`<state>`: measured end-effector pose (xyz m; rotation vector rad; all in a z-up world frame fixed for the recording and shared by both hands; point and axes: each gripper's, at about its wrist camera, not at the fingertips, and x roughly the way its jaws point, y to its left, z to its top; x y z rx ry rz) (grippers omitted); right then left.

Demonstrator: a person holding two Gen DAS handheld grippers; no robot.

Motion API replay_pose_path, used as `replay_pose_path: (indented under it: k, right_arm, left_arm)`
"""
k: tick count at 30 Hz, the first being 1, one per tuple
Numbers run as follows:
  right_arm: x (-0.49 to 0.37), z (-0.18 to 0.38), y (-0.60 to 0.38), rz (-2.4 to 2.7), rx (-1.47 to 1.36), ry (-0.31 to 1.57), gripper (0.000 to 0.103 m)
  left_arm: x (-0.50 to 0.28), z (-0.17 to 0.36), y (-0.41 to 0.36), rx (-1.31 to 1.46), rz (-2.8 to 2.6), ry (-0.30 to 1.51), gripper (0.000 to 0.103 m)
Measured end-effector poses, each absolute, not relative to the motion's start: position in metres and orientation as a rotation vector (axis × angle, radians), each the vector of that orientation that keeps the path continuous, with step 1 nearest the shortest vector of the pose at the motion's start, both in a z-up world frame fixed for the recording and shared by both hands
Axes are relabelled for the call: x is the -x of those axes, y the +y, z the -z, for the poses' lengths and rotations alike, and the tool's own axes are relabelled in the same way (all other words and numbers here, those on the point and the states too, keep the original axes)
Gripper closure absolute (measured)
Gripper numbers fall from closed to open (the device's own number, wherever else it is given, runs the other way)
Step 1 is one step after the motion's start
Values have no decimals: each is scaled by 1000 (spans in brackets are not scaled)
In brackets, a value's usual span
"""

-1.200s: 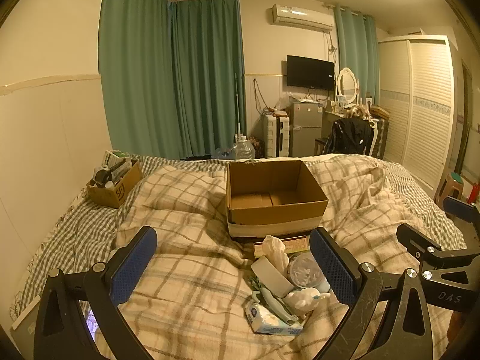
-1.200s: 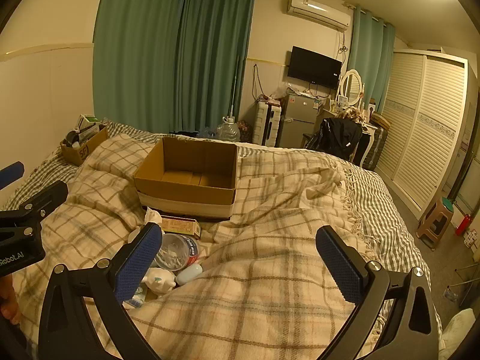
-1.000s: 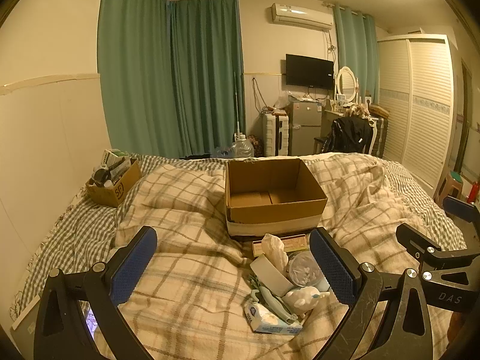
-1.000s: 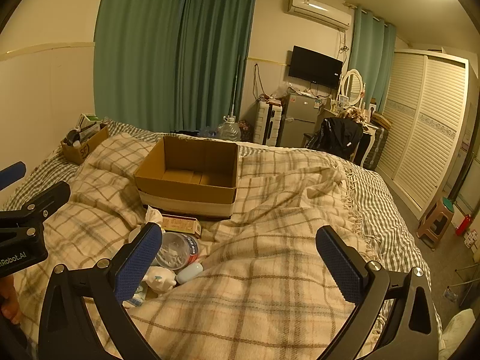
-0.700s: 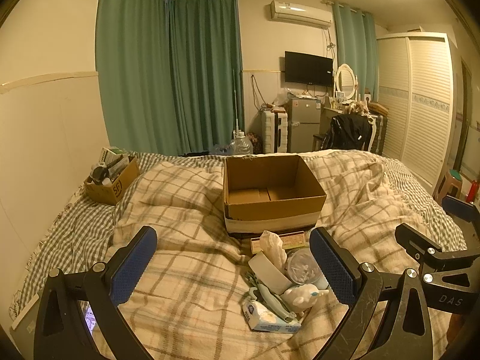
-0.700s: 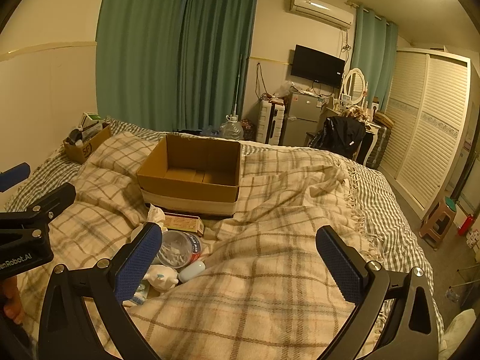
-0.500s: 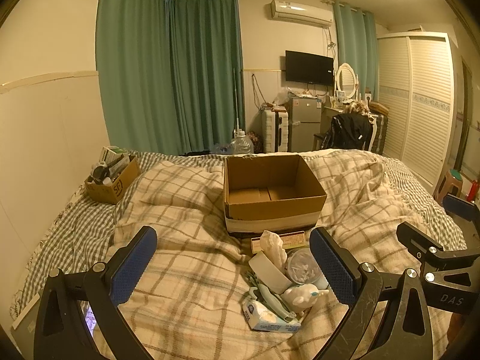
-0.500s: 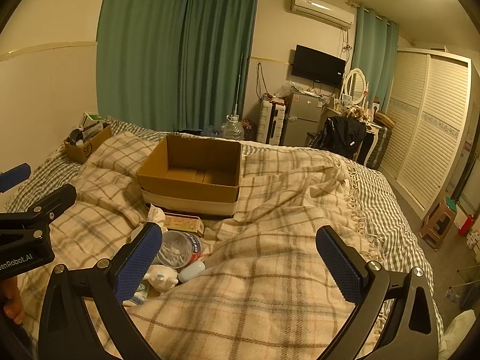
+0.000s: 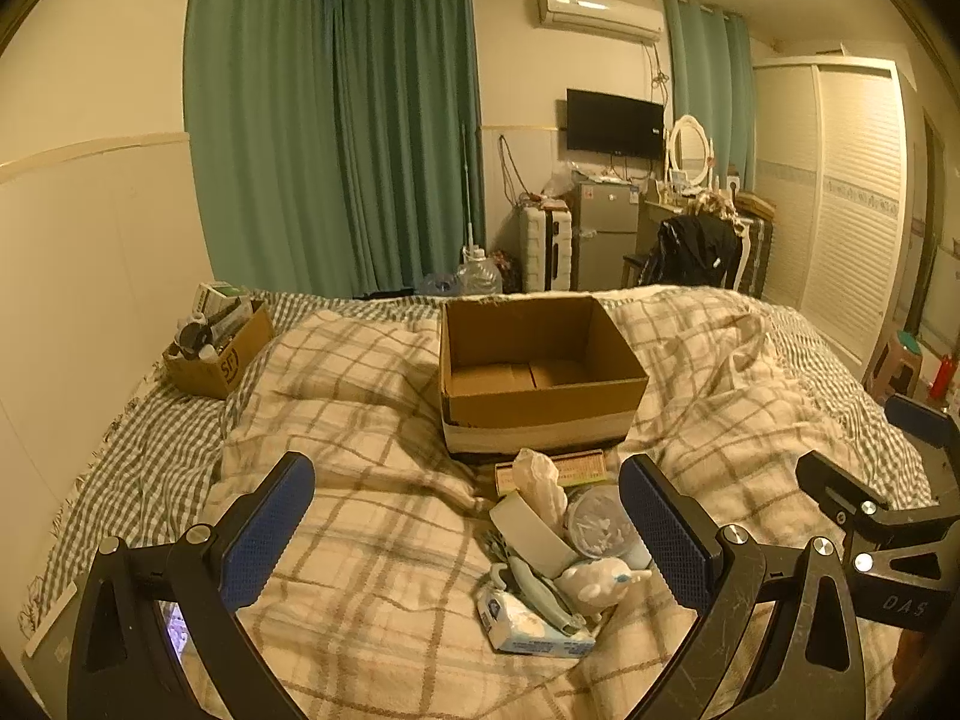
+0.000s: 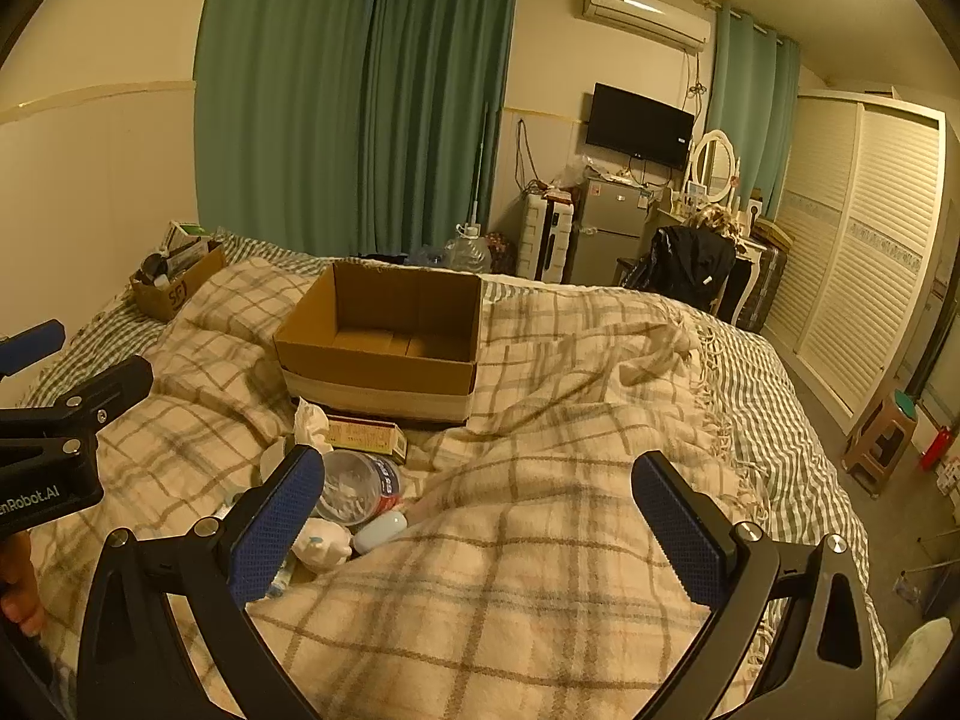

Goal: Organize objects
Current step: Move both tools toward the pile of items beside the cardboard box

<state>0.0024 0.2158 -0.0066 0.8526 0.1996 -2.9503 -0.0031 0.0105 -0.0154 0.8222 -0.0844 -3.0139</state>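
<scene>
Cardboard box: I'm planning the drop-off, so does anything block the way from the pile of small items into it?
Nothing visible does: the cardboard box sits open-topped just behind the pile.

Matt brown cardboard is seen in the box (image 9: 540,372) beyond the jaws; soft woven plaid cloth in the blanket (image 9: 372,480) below them; textured blue rubbery pads (image 9: 264,534) on black plastic fingers.
</scene>
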Motion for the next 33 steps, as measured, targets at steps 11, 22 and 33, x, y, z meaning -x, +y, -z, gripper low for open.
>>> replay_pose_path:
  k: [11, 22, 33]
  right_arm:
    - [3, 22, 229, 2935, -921, 187, 0]
    - [13, 42, 232, 2900, -1003, 177, 0]
    - [13, 48, 227, 2885, -1041, 171, 0]
  left_arm:
    - [15, 42, 8, -974, 2943, -119, 3]
    - [32, 122, 16, -1429, 2814, -110, 27]
    - [34, 150, 46, -1567, 2861, -315, 49]
